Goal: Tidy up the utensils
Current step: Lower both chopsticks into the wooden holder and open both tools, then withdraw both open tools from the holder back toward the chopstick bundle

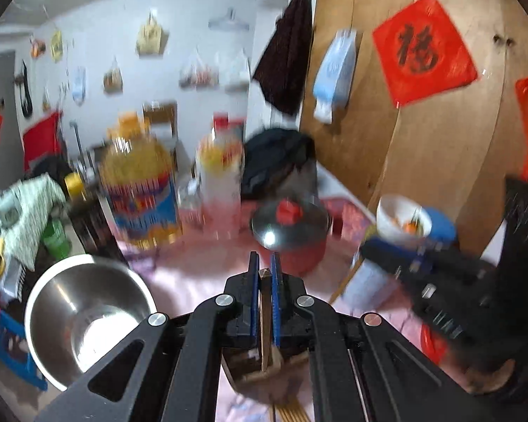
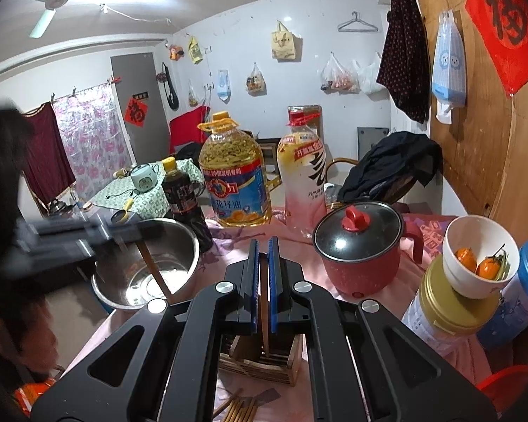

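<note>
Clearly the left hand-held gripper (image 1: 264, 263) is clenched on a thin wooden chopstick (image 1: 264, 302), whose top shows between the blue pads while its shaft runs down between the gripper's black arms. From the right wrist view, blurred, that chopstick hangs slantwise over the round stainless-steel bowl (image 2: 190, 256) at the left edge of the pink-clothed worktop (image 2: 292, 242).

The right hand-held gripper (image 2: 263, 249) is likewise clamped tight, with a second wooden stick (image 2: 264, 306) pinched between its pads. Directly beneath it stands the square slatted wooden utensil holder (image 2: 264, 362), and the stick's lower end drops towards it; whether it rests inside cannot be told.

Just in front of the holder, at the near edge of the worktop, a loose bundle of wooden chopsticks (image 2: 241, 411) lies flat on the cloth.

Further back, right of the steel bowl, sits a red electric pot with a glass lid and red knob (image 2: 362, 270). To its right a white ceramic bowl holding small oranges (image 2: 457, 270) is perched on a gold-lidded tin. Behind stand a large yellow cooking-oil bottle (image 2: 236, 183) and a dark sauce bottle.
</note>
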Tool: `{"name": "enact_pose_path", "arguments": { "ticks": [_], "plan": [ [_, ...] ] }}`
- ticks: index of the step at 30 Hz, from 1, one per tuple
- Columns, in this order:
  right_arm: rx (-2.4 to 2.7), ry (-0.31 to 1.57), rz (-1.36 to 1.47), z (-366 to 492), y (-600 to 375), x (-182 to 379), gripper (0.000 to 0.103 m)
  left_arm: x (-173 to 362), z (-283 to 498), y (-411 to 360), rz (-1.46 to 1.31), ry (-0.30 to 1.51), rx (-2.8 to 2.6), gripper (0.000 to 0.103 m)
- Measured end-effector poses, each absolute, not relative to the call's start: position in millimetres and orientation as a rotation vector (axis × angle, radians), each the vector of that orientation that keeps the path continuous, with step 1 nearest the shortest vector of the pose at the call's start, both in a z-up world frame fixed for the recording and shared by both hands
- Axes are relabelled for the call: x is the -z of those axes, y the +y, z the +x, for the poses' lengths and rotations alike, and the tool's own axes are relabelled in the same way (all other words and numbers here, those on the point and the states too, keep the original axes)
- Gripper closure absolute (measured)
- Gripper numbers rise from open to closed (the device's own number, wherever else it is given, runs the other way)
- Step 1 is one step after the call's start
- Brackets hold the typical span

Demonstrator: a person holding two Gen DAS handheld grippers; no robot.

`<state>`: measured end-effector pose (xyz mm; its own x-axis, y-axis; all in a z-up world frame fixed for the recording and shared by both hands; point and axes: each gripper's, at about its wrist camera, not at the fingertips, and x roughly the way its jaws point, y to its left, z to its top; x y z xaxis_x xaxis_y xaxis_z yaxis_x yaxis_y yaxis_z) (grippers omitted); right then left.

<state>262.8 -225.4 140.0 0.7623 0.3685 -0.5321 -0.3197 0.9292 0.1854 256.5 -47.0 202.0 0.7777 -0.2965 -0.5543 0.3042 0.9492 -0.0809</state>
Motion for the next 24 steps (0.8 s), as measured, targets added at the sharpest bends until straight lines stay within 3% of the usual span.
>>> {"name": "enact_pose_path", "arguments": {
  "ticks": [4,9,11,12,13,16,19,24],
  "plan": [
    [-0.369,0.590,0.086,263.1,-225.5,-139.6,0.097,-206.1,260.4,-51.2,0.036,0.550,0.277,0.096],
    [-0.345,0.616,0.044,261.9,-219.3,-122.0,0.094,-161.2,269.5,-44.6,-0.015,0.603,0.267,0.096],
    [-0.327,0.633,0.022,258.4,-218.1,-115.9,0.092,-140.6,271.2,-39.8,-0.028,0.653,0.247,0.091],
    [-0.328,0.632,0.020,255.9,-218.9,-116.3,0.091,-136.6,269.9,-37.0,-0.036,0.663,0.245,0.080],
    [-0.327,0.625,0.020,252.8,-220.1,-117.8,0.091,-134.7,266.9,-33.5,-0.047,0.666,0.237,0.061],
    [-0.317,0.597,0.027,243.1,-225.0,-124.9,0.078,-142.0,254.0,-26.7,-0.039,0.623,0.176,0.032],
    [-0.314,0.588,0.055,234.7,-229.9,-128.7,0.071,-148.7,242.3,-20.8,-0.032,0.594,0.131,0.018],
    [-0.306,0.599,0.069,217.6,-232.9,-123.8,0.063,-145.9,221.2,-7.0,-0.049,0.597,0.091,0.011]
  ]
}}
